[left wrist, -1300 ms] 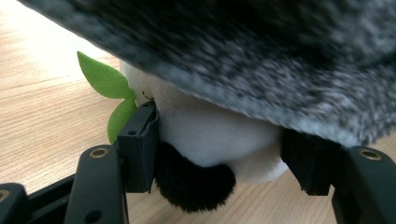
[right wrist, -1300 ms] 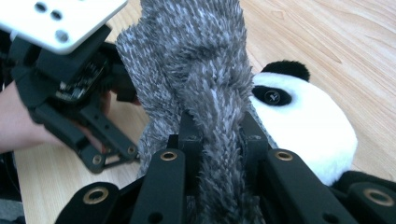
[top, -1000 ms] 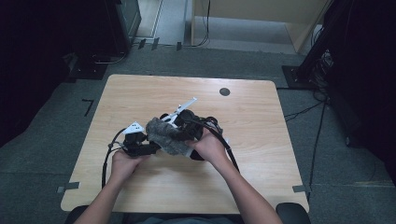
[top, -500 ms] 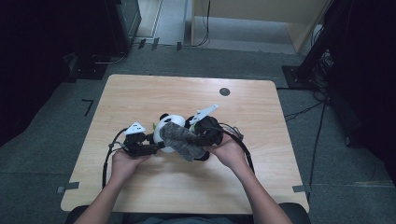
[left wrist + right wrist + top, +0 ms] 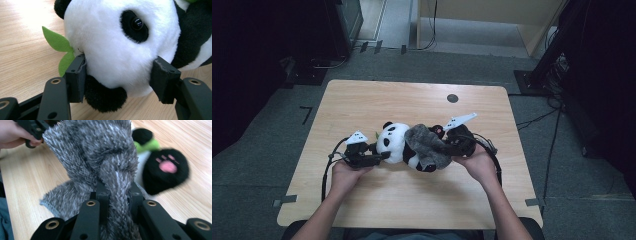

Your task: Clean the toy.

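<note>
Right gripper view: shaggy grey cloth (image 5: 100,152) over plush panda (image 5: 165,170).

Both forearms enter from the bottom of the high view bare, with no sleeves. The left gripper (image 5: 379,156), left of centre in that view, is black, carries a pale grey three-cornered plate (image 5: 357,137) on top, and trails a black cable (image 5: 328,167) toward the lower left. The right gripper (image 5: 447,145), right of centre, is black too, with its own pale plate (image 5: 460,120) and a looping black cable (image 5: 495,155). In the gripper views the black jaw arms show brass-ringed holes (image 5: 55,81) and square matte pads (image 5: 163,75).
</note>
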Tool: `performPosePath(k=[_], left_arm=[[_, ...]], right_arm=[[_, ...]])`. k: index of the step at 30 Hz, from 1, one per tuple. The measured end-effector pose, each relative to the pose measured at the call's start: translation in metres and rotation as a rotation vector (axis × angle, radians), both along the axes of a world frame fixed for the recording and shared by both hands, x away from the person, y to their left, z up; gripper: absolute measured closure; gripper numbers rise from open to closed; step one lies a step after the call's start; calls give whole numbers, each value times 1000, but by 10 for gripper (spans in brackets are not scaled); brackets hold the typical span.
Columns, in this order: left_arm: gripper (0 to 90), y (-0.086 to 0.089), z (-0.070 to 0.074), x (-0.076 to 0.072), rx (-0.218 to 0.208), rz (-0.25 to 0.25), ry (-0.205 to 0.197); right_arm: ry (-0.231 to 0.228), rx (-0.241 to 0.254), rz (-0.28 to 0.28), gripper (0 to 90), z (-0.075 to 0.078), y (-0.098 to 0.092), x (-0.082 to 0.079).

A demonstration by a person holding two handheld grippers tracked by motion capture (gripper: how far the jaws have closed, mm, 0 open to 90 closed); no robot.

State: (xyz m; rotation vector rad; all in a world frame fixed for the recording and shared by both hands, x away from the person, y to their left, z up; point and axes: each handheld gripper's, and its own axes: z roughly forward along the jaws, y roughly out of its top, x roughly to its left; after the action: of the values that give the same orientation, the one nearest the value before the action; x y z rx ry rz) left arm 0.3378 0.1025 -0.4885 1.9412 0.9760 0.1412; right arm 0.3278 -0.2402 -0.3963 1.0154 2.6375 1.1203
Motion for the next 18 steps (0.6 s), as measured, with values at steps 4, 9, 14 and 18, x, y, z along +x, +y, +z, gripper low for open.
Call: performPosePath(k=[4,9,14,18], left_arm=[[380,-1,0,0,4,1,0],[380,0,0,0,2,3,3],[378,0,1,0,1,4,7],[378,-1,2,0,2,5,15]], right_arm=[[15,-24,-42,772,1,-9,-1],[29,13,-66,769,4,-14,-3],[4,52,-39,770,19,-5,-8],[-28,62,-17,770,32,9,-13]])
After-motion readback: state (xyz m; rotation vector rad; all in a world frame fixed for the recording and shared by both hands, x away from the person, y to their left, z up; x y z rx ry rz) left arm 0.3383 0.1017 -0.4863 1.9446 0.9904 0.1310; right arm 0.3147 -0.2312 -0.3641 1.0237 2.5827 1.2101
